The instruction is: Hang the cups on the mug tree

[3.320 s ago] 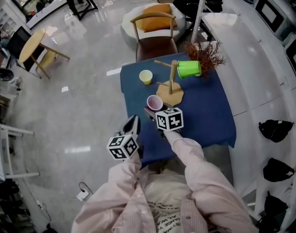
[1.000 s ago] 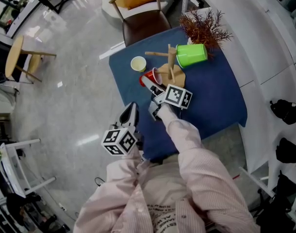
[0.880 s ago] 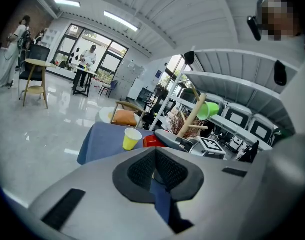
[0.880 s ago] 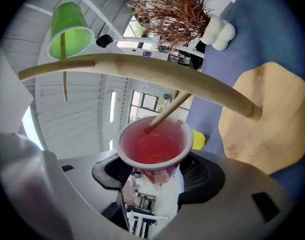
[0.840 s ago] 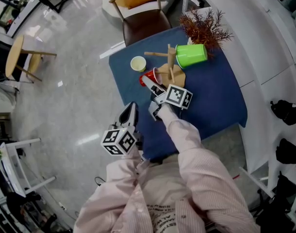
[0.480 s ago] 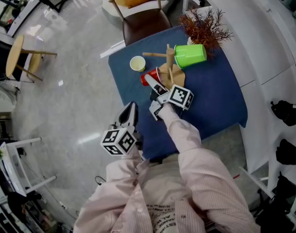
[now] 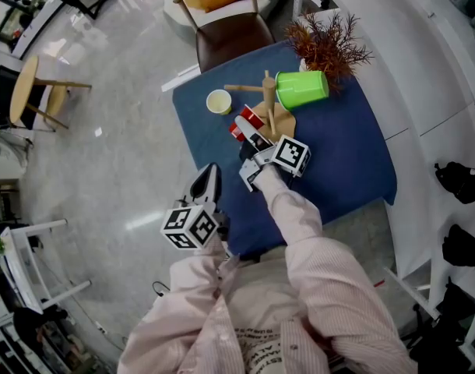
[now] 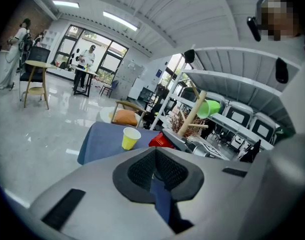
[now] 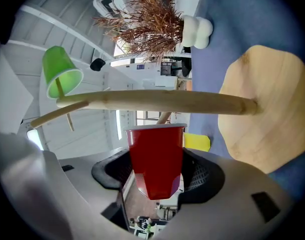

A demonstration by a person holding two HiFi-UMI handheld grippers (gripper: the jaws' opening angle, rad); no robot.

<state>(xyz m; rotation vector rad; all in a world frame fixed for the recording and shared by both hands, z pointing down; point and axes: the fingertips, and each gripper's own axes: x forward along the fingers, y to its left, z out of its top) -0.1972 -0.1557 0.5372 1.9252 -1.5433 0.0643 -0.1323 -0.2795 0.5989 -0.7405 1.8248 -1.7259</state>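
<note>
Between the jaws of the right claw point(image 9: 156, 178): red cup point(image 9: 156, 154), clamped round its lower body, one pad on each side. Mouth faces away from the claw, base toward the palm. Head view: cup lies tipped over on its side, lifted off the blue cloth point(image 7: 339, 162).

Just ahead of the claw, past the cup's rim: post of the mug tree point(image 9: 167, 102), crossing the right gripper view from side to side. A small gap shows between rim and post. A peg stub sits in that gap; contact with the cup cannot be told.

Ahead and to the right of the claw: the tree's flat wooden base point(image 9: 262, 109), resting on the cloth.

Farther along the post, toward its top and on the side away from the claw: green cup point(image 9: 60, 69), seated on a peg that enters its mouth.

Behind the red cup: yellow cup point(image 7: 219, 101), only a sliver of it in the right gripper view. Head view: upright on the cloth, left of the claw's tips, apart from the tree.

Beyond the tree, far from the claw: dried plant point(image 7: 328, 45) in a white vase point(image 9: 197, 29).

Well behind the right claw, close to the person's body and off the table's near edge: left claw point(image 7: 209, 181). Jaws drawn together with only a narrow slit between, nothing in them. Ahead of it, in its own view: yellow cup, red cup and tree.
</note>
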